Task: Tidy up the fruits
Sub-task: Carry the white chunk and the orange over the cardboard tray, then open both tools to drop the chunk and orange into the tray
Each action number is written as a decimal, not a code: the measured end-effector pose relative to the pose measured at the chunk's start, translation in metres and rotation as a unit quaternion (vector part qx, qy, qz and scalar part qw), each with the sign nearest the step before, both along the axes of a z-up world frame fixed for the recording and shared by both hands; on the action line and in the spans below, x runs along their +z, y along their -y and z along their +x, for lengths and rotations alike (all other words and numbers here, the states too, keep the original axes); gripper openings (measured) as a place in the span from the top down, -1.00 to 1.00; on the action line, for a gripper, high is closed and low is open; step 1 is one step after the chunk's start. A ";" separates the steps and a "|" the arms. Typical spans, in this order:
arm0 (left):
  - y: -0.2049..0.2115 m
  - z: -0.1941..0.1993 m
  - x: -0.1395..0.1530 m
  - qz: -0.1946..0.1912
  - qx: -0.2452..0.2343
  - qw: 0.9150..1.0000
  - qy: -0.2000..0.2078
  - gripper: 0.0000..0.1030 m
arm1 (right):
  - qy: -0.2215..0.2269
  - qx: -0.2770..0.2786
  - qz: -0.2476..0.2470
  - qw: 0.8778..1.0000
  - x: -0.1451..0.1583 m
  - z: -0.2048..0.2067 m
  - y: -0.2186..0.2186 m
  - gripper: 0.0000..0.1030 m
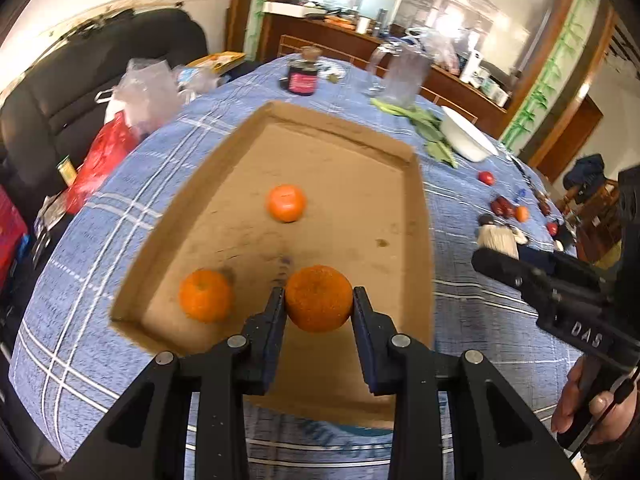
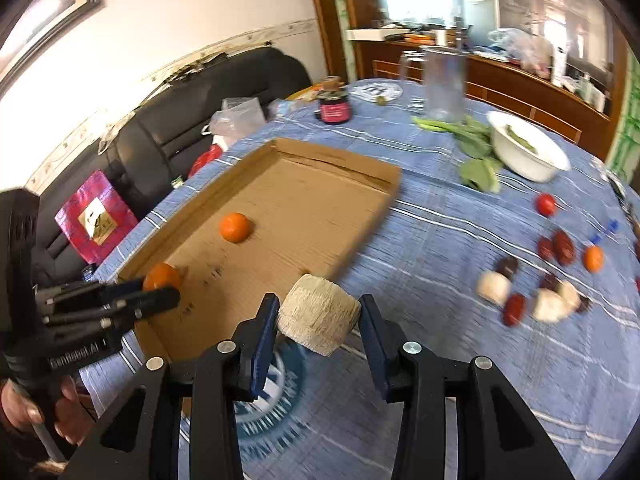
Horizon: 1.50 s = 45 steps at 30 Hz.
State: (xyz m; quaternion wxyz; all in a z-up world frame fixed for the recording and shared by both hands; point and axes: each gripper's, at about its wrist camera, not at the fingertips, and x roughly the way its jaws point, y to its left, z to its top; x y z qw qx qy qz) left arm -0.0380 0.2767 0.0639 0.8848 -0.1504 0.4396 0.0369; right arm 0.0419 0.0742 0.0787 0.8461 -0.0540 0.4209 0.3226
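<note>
From my left wrist camera, my left gripper (image 1: 319,300) has its fingers clamped on an orange (image 1: 319,298) above the near end of a shallow cardboard tray (image 1: 424,216) on the blue plaid counter (image 1: 480,300), with two more oranges (image 1: 286,202) lying inside the tray. From my right wrist camera, my right gripper (image 2: 319,312) has its fingers closed on a pale, fibrous husked coconut (image 2: 318,312), held just off the tray's near corner, while small red and white fruits (image 2: 532,276) lie scattered on the counter to the right.
</note>
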 end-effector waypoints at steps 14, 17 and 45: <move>-0.016 0.007 -0.024 0.002 0.010 1.000 -0.029 0.39 | -0.021 0.060 -0.040 0.997 -0.037 0.023 -0.084 0.14; -0.016 0.011 -0.029 0.005 0.005 0.999 -0.033 0.39 | -0.025 0.065 -0.051 0.996 -0.046 0.027 -0.093 0.14; -0.013 -0.014 -0.015 0.061 0.017 0.998 -0.017 -0.01 | -0.017 0.036 -0.050 0.998 -0.034 0.022 -0.067 -0.03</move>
